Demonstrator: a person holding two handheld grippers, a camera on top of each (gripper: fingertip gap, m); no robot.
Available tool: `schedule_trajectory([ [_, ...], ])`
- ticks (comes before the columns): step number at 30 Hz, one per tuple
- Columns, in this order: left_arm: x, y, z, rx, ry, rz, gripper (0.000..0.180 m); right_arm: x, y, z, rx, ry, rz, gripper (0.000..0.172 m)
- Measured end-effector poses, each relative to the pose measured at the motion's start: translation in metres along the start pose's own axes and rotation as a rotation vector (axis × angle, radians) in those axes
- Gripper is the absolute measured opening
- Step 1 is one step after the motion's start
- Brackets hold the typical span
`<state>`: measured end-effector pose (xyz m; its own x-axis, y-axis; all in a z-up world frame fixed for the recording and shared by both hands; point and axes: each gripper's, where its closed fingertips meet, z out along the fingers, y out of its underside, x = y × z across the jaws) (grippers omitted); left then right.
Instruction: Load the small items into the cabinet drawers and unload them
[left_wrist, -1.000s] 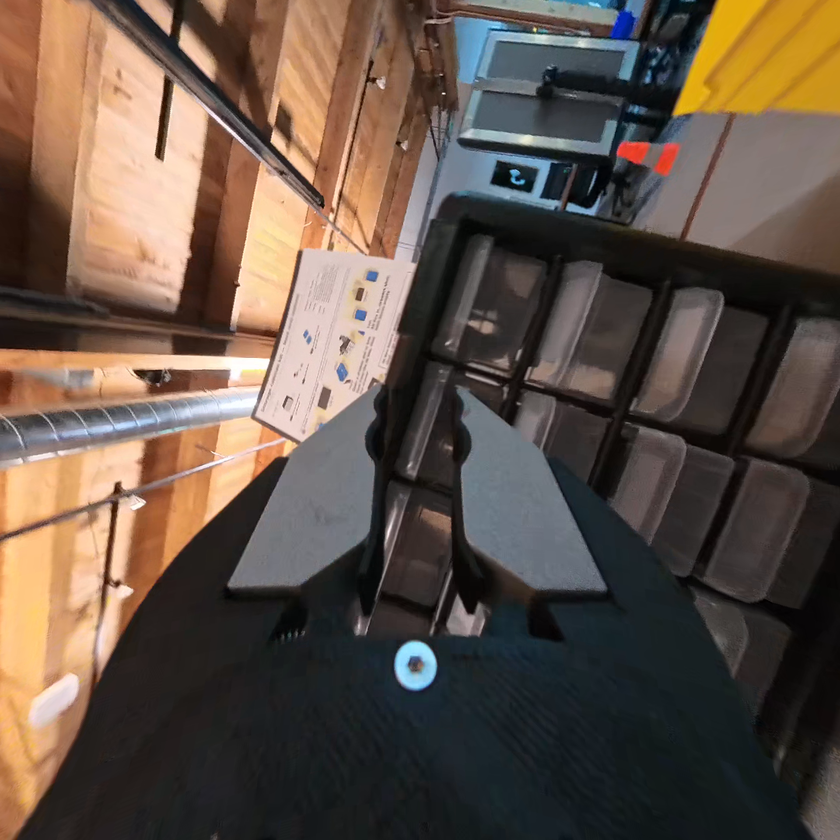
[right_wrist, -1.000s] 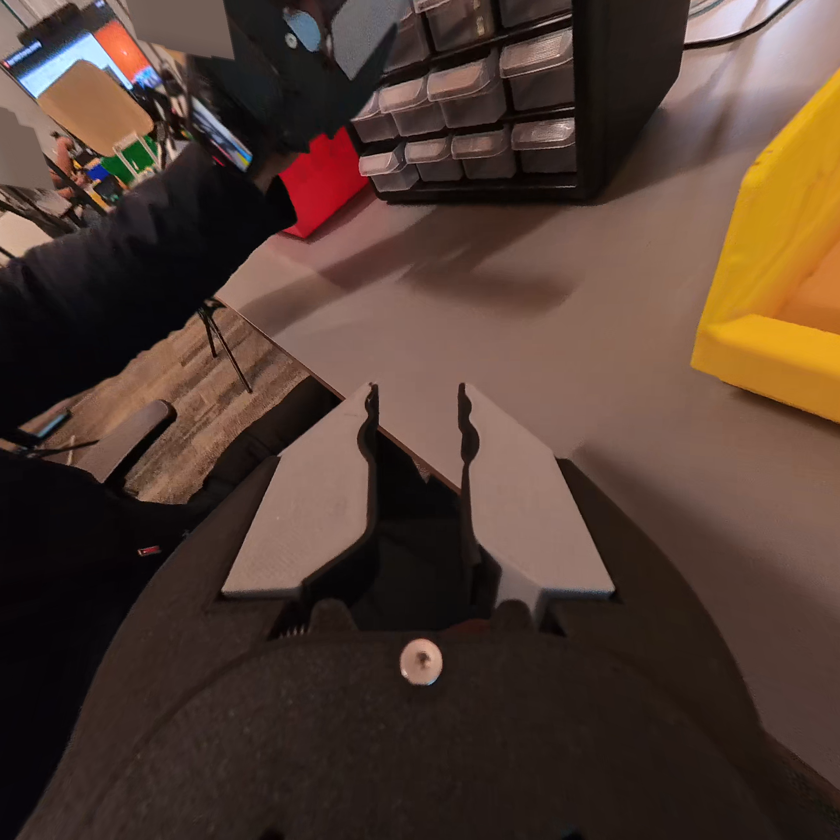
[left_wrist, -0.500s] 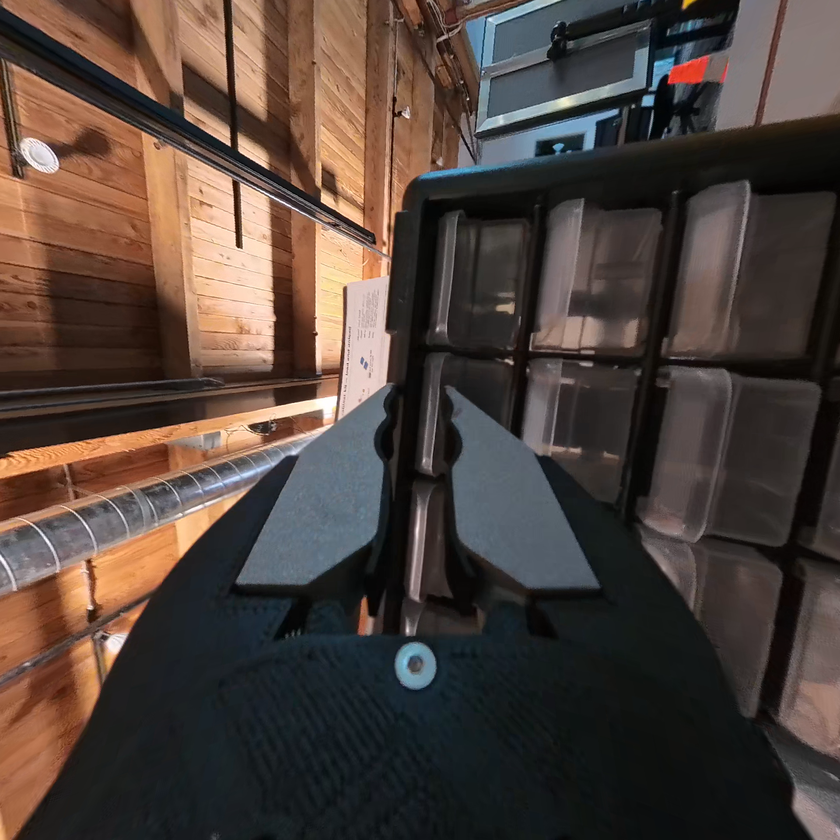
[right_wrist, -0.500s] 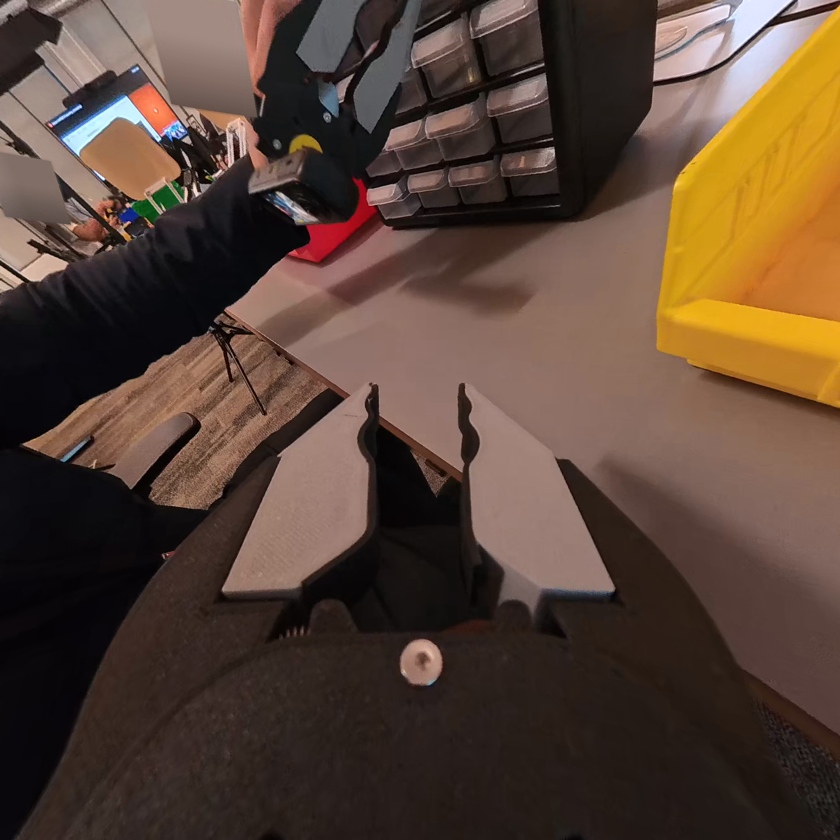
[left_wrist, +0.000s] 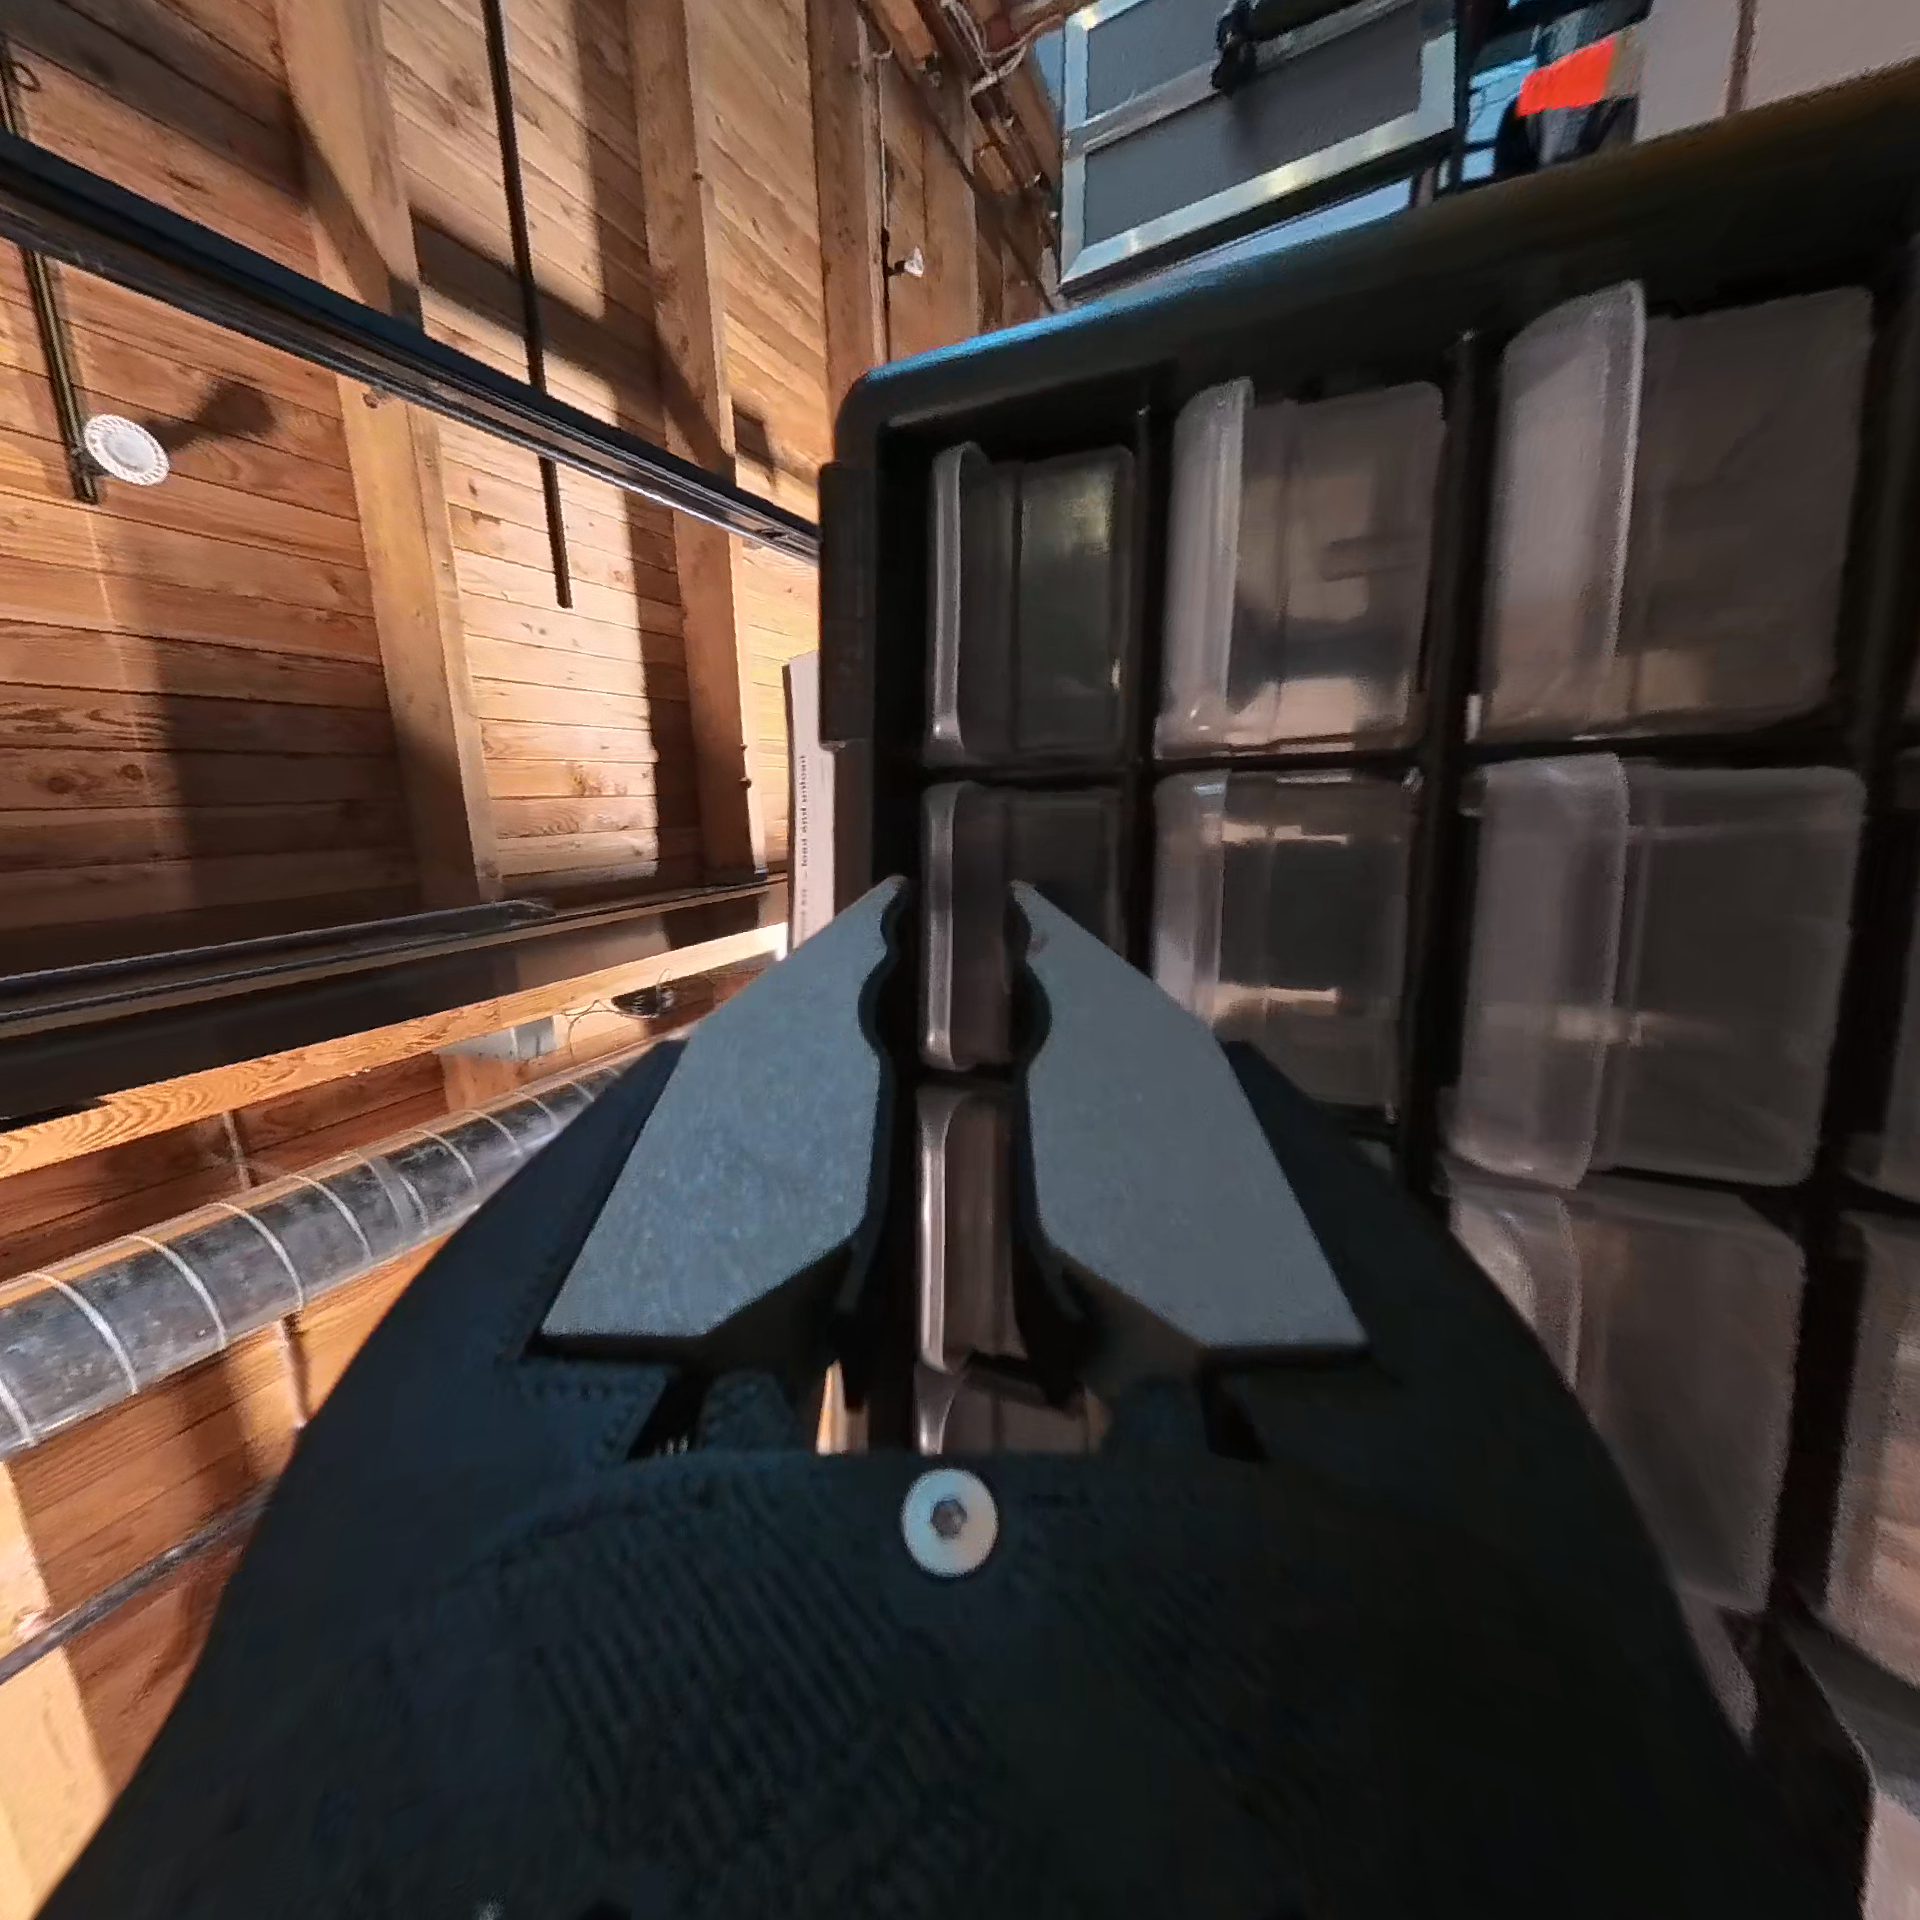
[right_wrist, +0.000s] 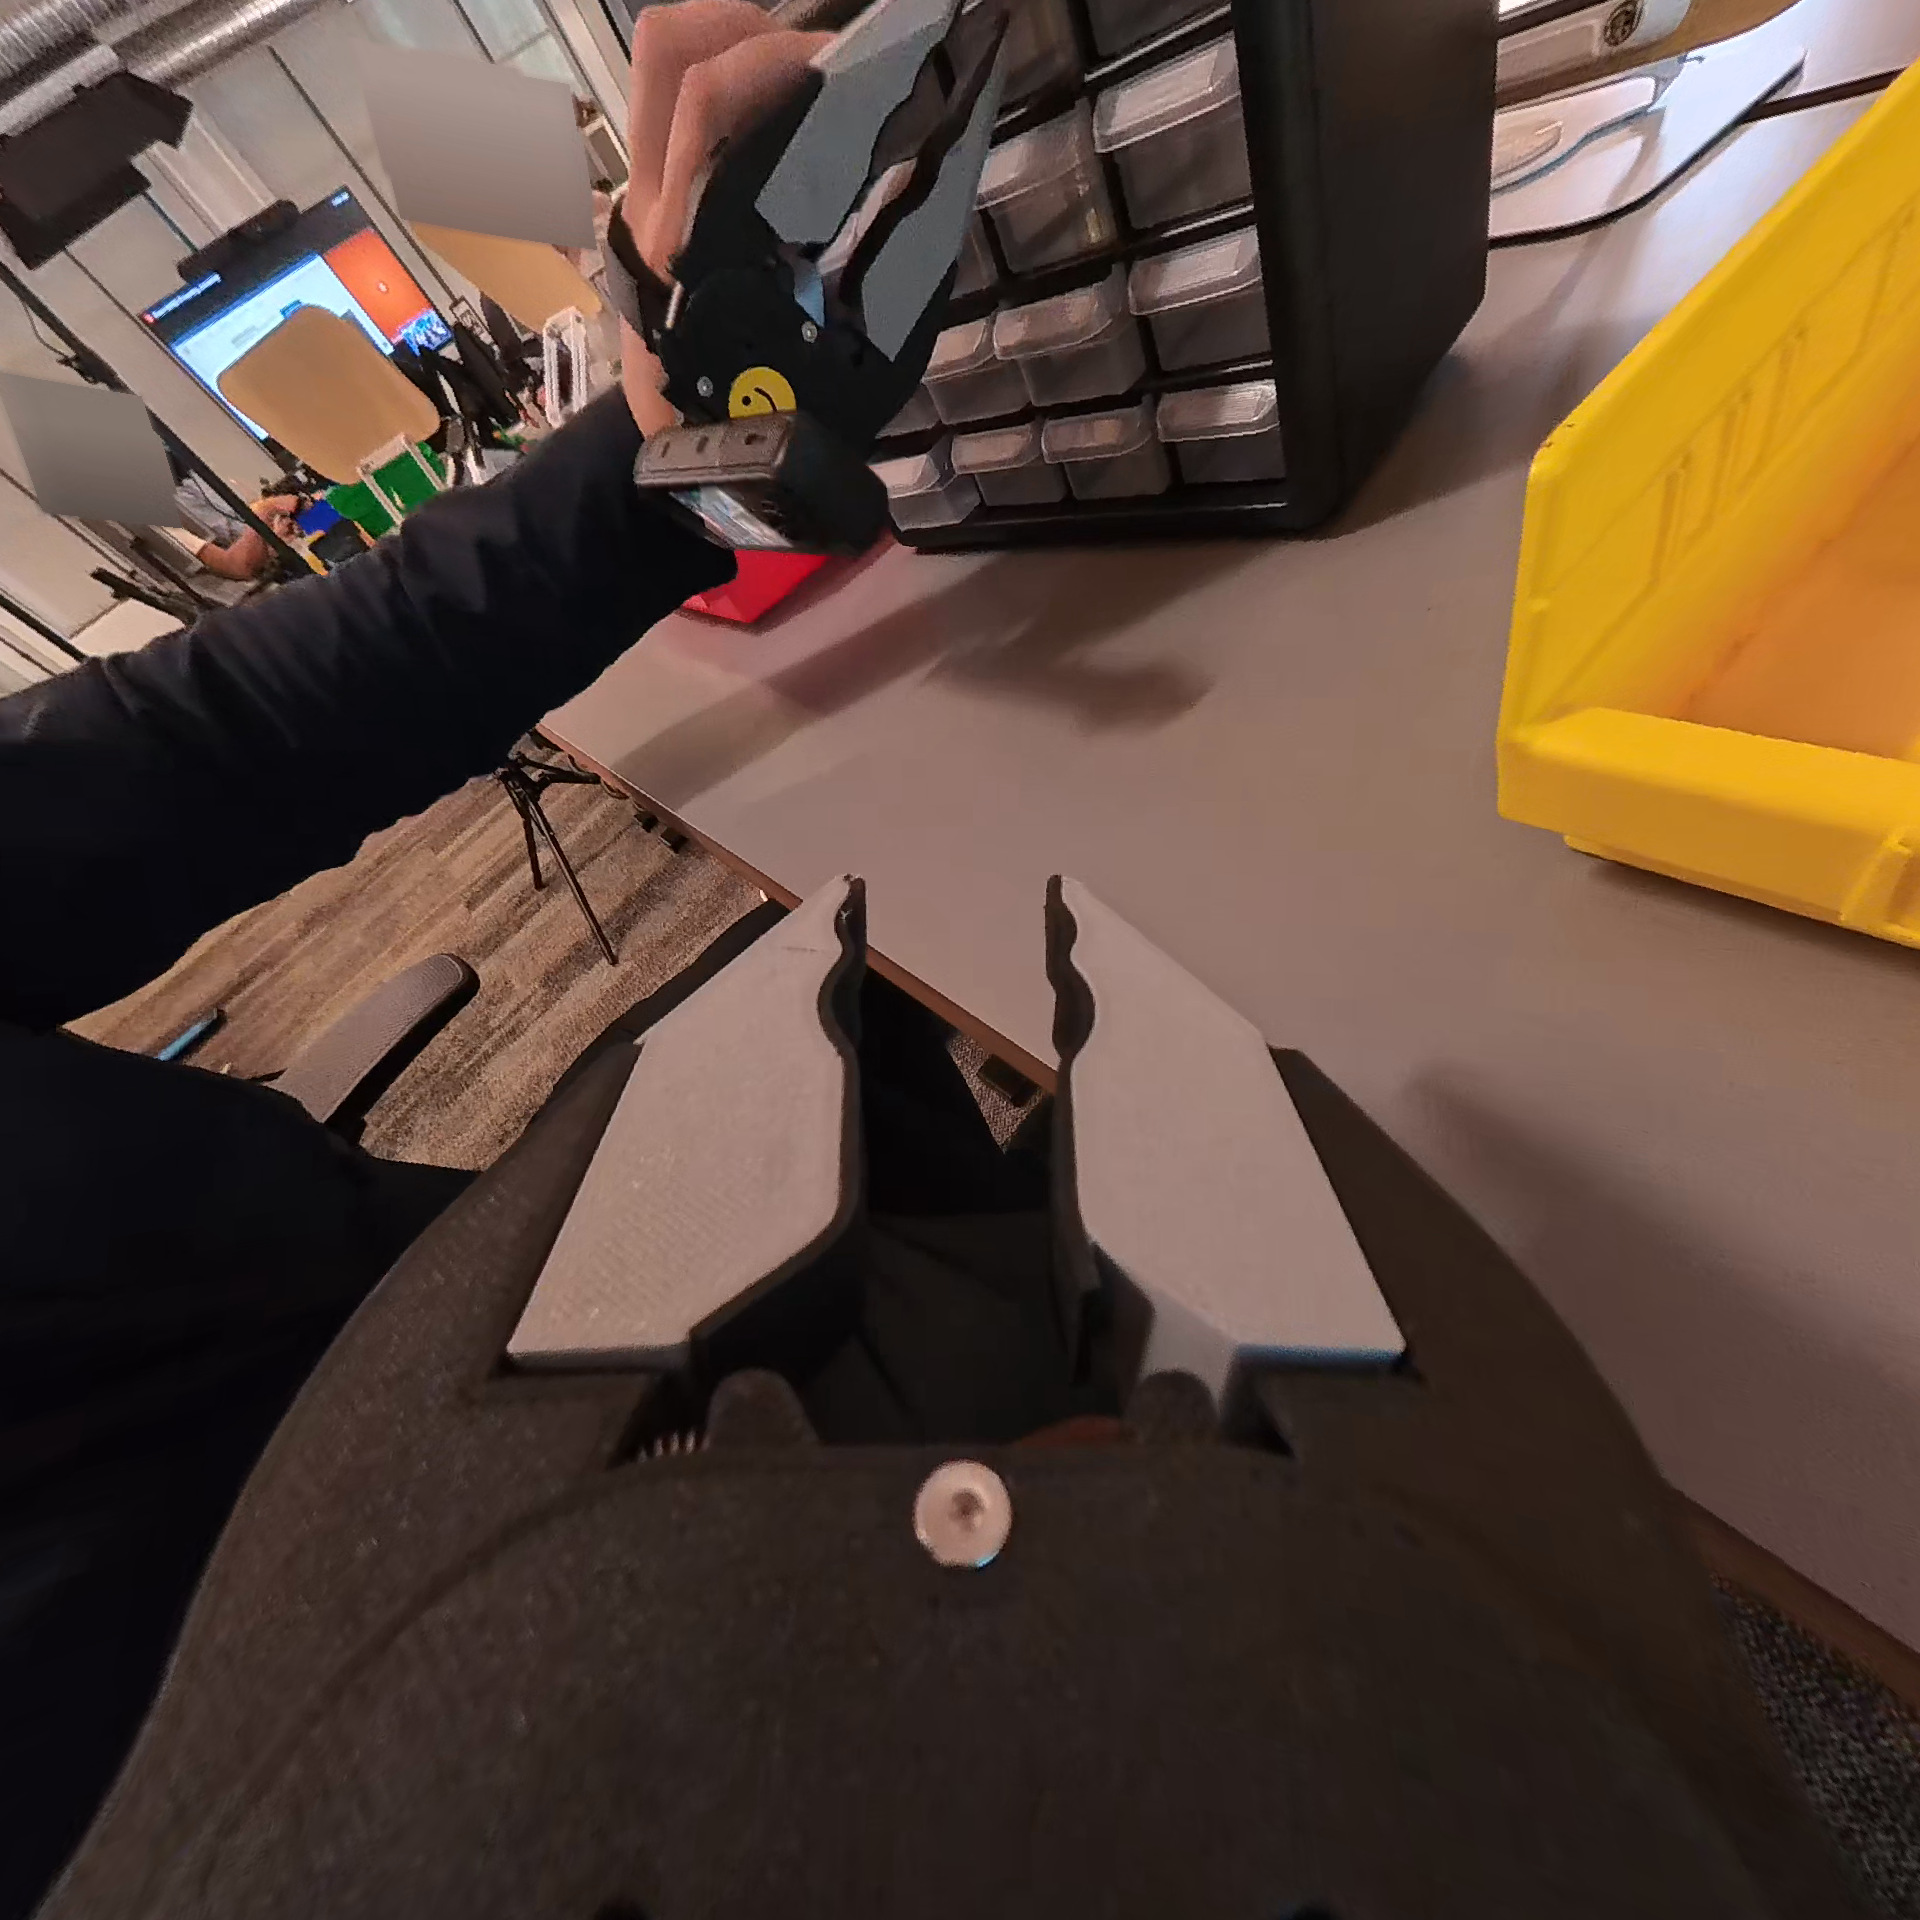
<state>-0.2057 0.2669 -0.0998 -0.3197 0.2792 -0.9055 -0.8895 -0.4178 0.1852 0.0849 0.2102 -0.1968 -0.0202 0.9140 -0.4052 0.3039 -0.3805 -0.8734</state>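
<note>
left gripper (left_wrist: 961, 914), tilted sideways, is clenched on the clear front lip of a small drawer (left_wrist: 966, 935) in the outermost column of the black cabinet (right_wrist: 1371, 260), its two fingers pressing on either side of the lip. the cabinet stands at the far side of the grey worktop (right_wrist: 1195, 831). right gripper (right_wrist: 951, 899) hangs released over the near worktop edge, nothing between its fingers. a yellow bin (right_wrist: 1714, 644) sits to the right.

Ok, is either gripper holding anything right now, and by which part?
The left gripper grips a clear plastic cabinet drawer by its front pull lip. The right gripper is open and empty.
</note>
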Motion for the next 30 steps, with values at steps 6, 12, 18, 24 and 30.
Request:
schedule_trajectory([
  [6, -0.005, 0.0, -0.001, -0.009, 0.031, -0.06, 0.002, 0.004, 0.003, -0.002, 0.004, -0.007, 0.027, 0.032],
  [12, -0.012, -0.006, -0.013, -0.02, 0.036, -0.103, 0.003, 0.002, 0.003, -0.004, 0.002, -0.005, 0.03, 0.032],
  [18, -0.026, -0.017, -0.041, -0.011, 0.002, -0.147, 0.002, -0.005, 0.003, 0.002, -0.025, -0.011, 0.015, 0.032],
  [24, -0.039, -0.028, -0.065, 0.006, -0.016, -0.187, 0.001, -0.019, -0.005, 0.015, -0.062, -0.017, -0.026, 0.032],
  [30, -0.037, -0.03, -0.076, -0.014, -0.002, -0.281, 0.008, -0.035, -0.029, 0.04, -0.094, -0.049, -0.071, 0.032],
])
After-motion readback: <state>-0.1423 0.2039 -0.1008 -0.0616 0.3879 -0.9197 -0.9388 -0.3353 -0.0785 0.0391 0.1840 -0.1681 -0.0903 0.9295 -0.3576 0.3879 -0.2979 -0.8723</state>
